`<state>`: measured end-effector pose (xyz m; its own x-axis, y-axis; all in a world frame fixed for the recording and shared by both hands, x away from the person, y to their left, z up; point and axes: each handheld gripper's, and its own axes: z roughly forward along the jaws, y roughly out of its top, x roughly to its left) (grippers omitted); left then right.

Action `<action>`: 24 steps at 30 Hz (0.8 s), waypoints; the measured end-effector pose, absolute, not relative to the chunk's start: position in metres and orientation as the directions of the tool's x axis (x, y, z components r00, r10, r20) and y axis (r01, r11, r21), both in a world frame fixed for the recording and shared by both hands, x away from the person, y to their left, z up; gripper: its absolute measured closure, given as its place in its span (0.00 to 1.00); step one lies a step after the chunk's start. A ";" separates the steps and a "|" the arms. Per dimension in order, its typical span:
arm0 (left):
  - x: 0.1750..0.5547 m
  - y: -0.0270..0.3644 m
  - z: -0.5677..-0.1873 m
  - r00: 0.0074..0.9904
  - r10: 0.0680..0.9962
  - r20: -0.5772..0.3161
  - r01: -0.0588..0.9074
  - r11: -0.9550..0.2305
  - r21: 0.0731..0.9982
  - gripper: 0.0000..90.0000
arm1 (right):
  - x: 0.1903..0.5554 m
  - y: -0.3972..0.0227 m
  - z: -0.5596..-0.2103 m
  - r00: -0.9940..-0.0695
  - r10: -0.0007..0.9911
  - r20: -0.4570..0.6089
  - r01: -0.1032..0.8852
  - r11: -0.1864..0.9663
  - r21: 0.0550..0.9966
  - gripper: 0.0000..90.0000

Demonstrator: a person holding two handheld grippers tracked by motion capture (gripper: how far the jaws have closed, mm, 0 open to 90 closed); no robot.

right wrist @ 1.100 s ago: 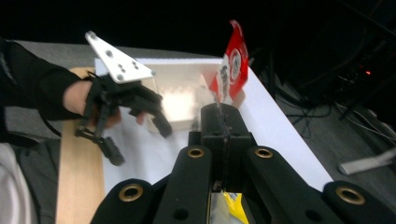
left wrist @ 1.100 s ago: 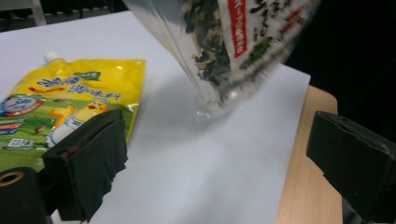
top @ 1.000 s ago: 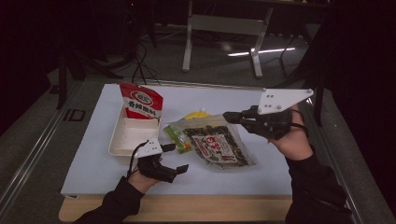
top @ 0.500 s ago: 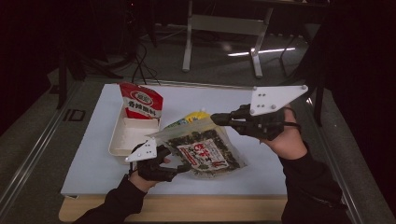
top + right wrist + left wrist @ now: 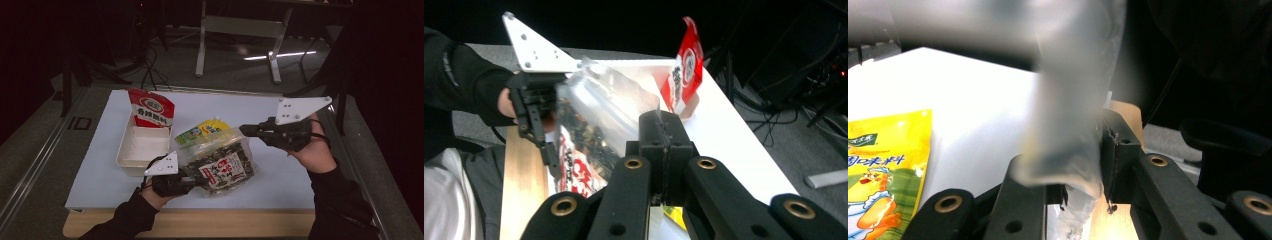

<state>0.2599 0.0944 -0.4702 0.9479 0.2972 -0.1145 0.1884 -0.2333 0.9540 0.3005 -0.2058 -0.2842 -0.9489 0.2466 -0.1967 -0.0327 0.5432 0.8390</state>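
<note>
Two claws work over the white worktop [image 5: 280,175], one in each of the person's hands. Nearest, by the worktop's front edge, the left claw [image 5: 192,184] pinches the clear edge of a transparent plastic bag of dark seaweed with a red-and-white label [image 5: 220,165]; in the left gripper view its black jaws are clamped tight on the blurred film [image 5: 1068,150]. This bag is lifted and tilted, its left end raised off the surface. Just behind it lies a yellow-and-green snack packet with a cartoon figure [image 5: 202,132], partly covered by the seaweed bag. To the right, the right claw [image 5: 245,130] hangs above the worktop, pointing left toward the bag; in the right gripper view its jaws [image 5: 663,145] are pressed together with nothing between them. Farther left sits a shallow white rectangular tray [image 5: 142,146], and at its far end a red-and-white pouch [image 5: 150,109] stands upright.
</note>
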 end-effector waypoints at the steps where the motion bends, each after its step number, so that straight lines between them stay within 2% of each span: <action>1: 0.260 0.093 -0.469 0.948 0.296 -0.116 0.193 -0.244 0.950 0.85 | 0.301 -0.208 -0.286 -0.949 0.252 -0.190 -0.025 0.541 0.841 1.00; 5: 0.259 0.092 -0.465 0.948 0.297 -0.113 0.196 -0.265 0.944 0.86 | 0.303 -0.214 -0.290 -0.947 0.266 -0.183 -0.015 0.531 0.847 0.99; 8: 0.259 0.091 -0.462 0.948 0.297 -0.118 0.205 -0.282 0.937 0.86 | 0.305 -0.218 -0.293 -0.941 0.281 -0.188 -0.010 0.531 0.847 0.94; 18: 0.258 0.100 -0.447 0.943 0.320 -0.094 0.188 -0.276 0.942 0.86 | 0.306 -0.239 -0.302 -0.913 0.371 -0.170 0.013 0.442 0.897 0.57; 24: 0.259 0.115 -0.434 0.932 0.355 -0.068 0.172 -0.272 0.947 0.86 | 0.310 -0.258 -0.318 -0.888 0.447 -0.107 0.079 0.377 0.923 0.45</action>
<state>0.2589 0.1146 -0.4342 0.9323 0.3554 -0.0676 0.1723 -0.2719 0.9468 0.3102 -0.2576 -0.3181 -0.8884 0.4465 -0.1068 0.0786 0.3770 0.9229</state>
